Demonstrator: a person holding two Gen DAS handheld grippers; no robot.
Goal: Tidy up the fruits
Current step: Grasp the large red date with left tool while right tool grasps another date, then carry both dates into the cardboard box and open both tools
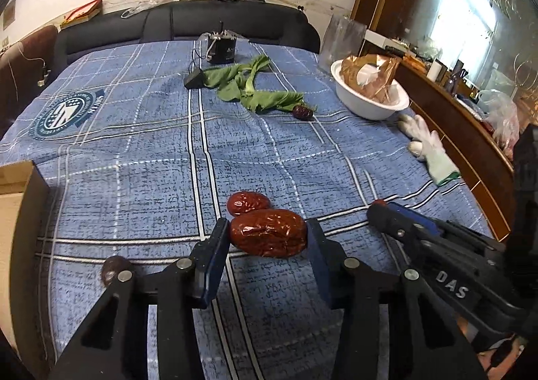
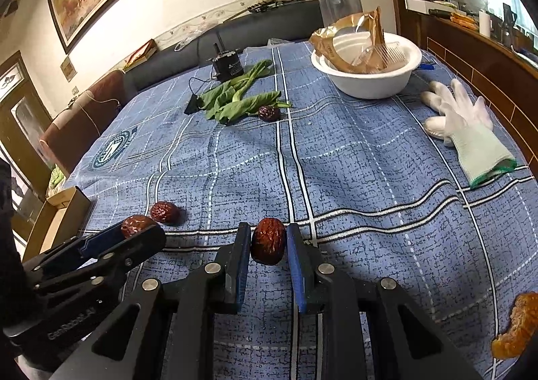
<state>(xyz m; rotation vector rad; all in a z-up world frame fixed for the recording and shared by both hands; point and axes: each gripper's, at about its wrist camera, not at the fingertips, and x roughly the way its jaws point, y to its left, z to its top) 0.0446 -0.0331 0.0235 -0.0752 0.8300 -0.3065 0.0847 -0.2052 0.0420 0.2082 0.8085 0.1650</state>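
Observation:
Several red dates lie on a blue plaid cloth. My left gripper is shut on a large red date, its pads touching both ends; a second date lies just beyond it. In the right wrist view my right gripper is shut on another red date. The left gripper shows there at the left with its date, next to a loose date. A dark date lies by the greens, also in the right wrist view.
A white bowl holding a crumpled brown bag stands at the back right. Green leaves, a black device, a white glove, a cardboard box at the left edge and an orange piece at the right.

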